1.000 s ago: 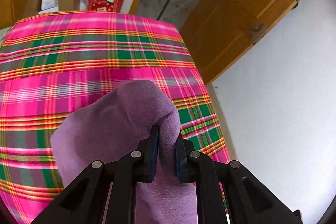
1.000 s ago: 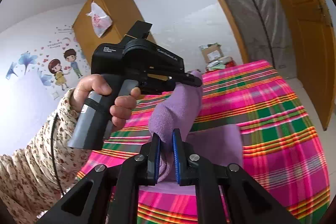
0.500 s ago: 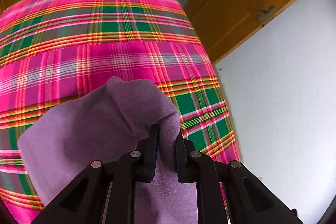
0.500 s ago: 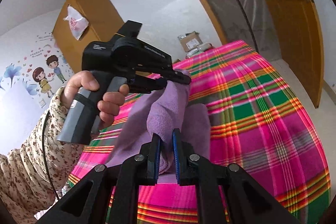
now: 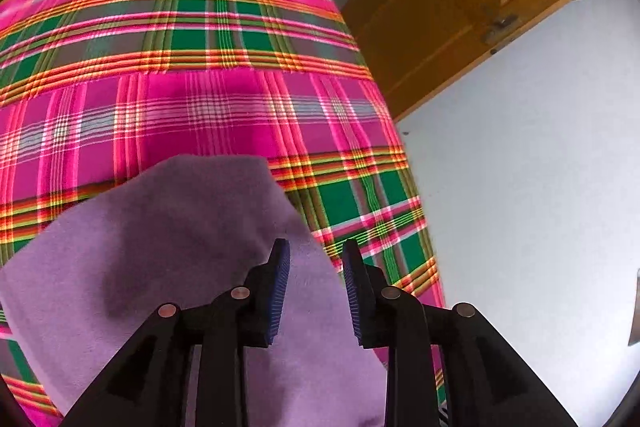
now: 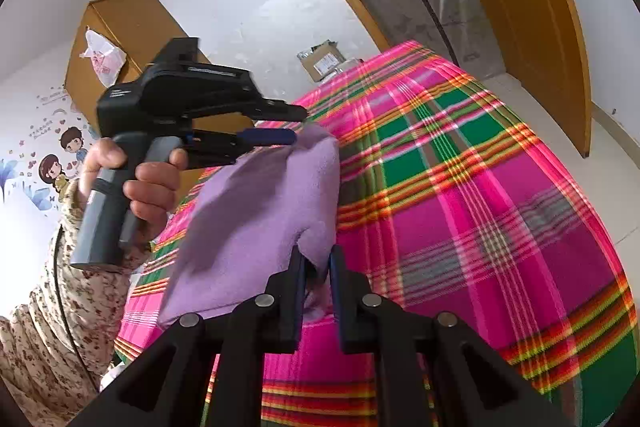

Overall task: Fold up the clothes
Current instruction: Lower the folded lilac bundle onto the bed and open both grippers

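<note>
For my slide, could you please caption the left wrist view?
Left gripper, jaws just opening, releases purple cloth onto plaid bedspread.

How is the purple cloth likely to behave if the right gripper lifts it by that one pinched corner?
Probably floppy: the purple cloth sags in soft folds between the grippers. Likely light, since the right gripper holds it by a thin pinch. Its fleecy surface should resist slipping.

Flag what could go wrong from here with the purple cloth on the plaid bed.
1. The left hand-held gripper has just been opening, pads clear of the purple cloth, while the right hand-held gripper is shut on its corner; the fold may land skewed.
2. The cloth lies near the edge of the plaid bed cover, so it may slide off.
</note>
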`<action>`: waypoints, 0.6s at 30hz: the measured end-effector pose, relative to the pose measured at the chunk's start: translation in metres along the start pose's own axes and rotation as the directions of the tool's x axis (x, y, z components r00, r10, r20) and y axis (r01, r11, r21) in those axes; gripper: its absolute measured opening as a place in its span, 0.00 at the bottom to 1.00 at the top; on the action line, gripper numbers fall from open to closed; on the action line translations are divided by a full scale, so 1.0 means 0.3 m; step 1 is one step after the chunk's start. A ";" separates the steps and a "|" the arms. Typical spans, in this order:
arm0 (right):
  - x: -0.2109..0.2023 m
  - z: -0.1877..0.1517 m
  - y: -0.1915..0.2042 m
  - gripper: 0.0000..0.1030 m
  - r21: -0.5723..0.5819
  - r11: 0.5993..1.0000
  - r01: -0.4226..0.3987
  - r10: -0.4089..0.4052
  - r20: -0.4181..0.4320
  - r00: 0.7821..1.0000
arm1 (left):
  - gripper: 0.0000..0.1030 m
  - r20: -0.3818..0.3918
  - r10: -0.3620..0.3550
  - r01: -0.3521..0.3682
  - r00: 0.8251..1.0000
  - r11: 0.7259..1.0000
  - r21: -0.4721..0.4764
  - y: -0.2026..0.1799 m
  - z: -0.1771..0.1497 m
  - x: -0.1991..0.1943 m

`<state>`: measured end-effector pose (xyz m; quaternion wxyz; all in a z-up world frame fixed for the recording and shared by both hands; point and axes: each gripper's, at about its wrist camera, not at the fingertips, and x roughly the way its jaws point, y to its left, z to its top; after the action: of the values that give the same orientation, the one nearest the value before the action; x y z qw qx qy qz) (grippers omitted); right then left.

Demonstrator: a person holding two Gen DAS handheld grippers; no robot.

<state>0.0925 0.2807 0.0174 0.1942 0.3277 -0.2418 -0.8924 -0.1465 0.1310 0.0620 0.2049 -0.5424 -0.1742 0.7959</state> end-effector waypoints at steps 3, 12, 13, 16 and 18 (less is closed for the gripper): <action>0.001 -0.006 -0.014 0.13 0.016 1.000 0.006 -0.006 -0.005 1.000 | 0.27 0.016 0.006 -0.006 1.000 1.000 -0.013 0.022 -0.013 -0.027; -0.019 -0.015 -0.055 0.13 0.039 0.996 0.079 -0.078 -0.018 0.997 | 0.29 0.097 0.005 -0.001 0.995 0.999 -0.041 0.128 -0.091 -0.179; -0.026 -0.013 -0.059 0.13 0.037 0.995 0.097 -0.096 -0.017 0.995 | 0.32 0.105 0.007 -0.002 0.994 0.999 -0.048 0.143 -0.102 -0.197; -0.049 -0.005 -0.063 0.13 0.024 0.988 0.155 -0.155 -0.007 0.988 | 0.34 0.127 0.012 -0.004 0.992 0.998 -0.060 0.186 -0.136 -0.247; -0.072 0.007 -0.059 0.13 0.024 0.980 0.195 -0.196 0.021 0.980 | 0.34 0.139 0.010 0.000 0.990 0.997 -0.073 0.218 -0.159 -0.278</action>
<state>0.1028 0.3066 0.0195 0.0992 0.3417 -0.2206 -0.9082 -0.0836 0.0348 0.0786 0.1703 -0.4930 -0.2155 0.8255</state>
